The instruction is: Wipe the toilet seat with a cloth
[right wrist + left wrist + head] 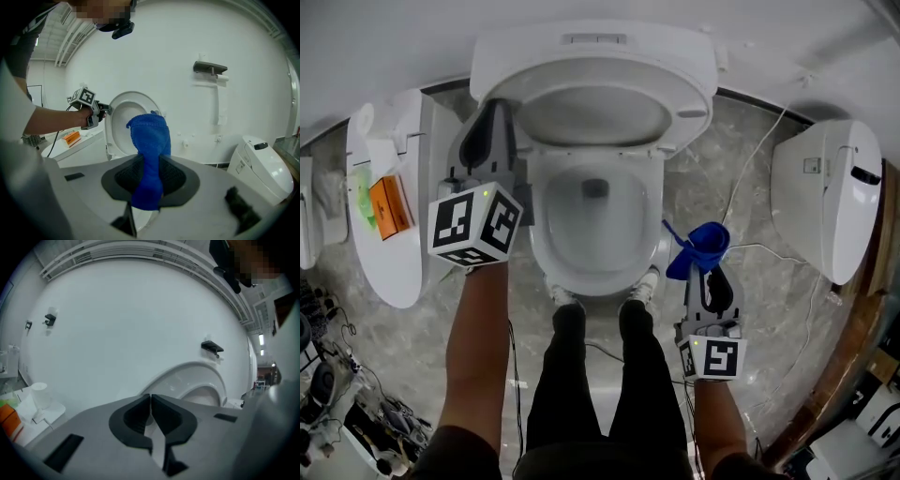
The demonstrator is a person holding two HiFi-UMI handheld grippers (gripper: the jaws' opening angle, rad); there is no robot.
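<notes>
Evidently readying to wipe, the right claw (149,177) pinches the blue cloth (150,133) with its loose end bunched forward, short of the toilet seat (541,225). The left claw (150,404), jaws together on nothing, sits beside the raised lid (595,108), probably to steady it.

The left gripper (151,398) is held forward on an outstretched left forearm (478,328), its jaws seen together, apparently with nothing between them. The right gripper (150,164) is held nearer the body, clamped on a blue cloth (149,136).
</notes>
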